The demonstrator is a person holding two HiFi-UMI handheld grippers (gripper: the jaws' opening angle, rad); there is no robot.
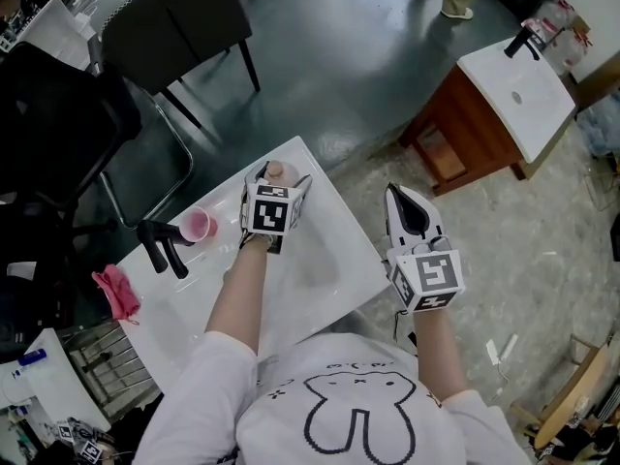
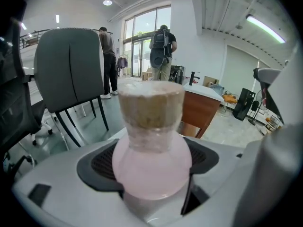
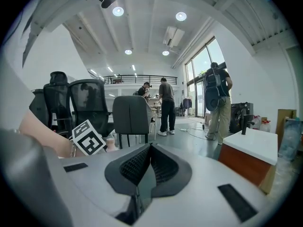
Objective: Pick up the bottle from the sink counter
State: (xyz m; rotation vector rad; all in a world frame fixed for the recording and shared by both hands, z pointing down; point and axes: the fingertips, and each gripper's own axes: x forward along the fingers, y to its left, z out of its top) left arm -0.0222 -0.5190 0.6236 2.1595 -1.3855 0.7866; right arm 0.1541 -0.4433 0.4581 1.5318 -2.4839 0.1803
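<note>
Right now the bottle [image 2: 151, 145] sits between the jaws of the left gripper [image 1: 279, 180]. It has a round, pale pink body and a short neck closed by a tan, cork-like top. In the left gripper view the jaws stand wide, and the dark ribbed pads [image 2: 102, 164] meet the bottle's body on both sides, so the gripper is holding it. In the head view only the tan top shows, just past the marker cube and above the far part of the white sink counter [image 1: 334, 211]. Whether the bottle's base touches the counter cannot be told.

On the same counter, left of the gripper, stands a pink cup [image 1: 199, 225], and just beside it is a black tap [image 1: 163, 245]. A pink cloth [image 1: 117, 292] lies at the counter's left end.

The right gripper [image 1: 399, 197] hangs off the counter's right edge, above the floor. Its jaws are pressed together with nothing between them.

Farther right stands a second white-topped wooden cabinet [image 1: 504, 105], and a dark chair [image 1: 174, 22] stands beyond the counter.
</note>
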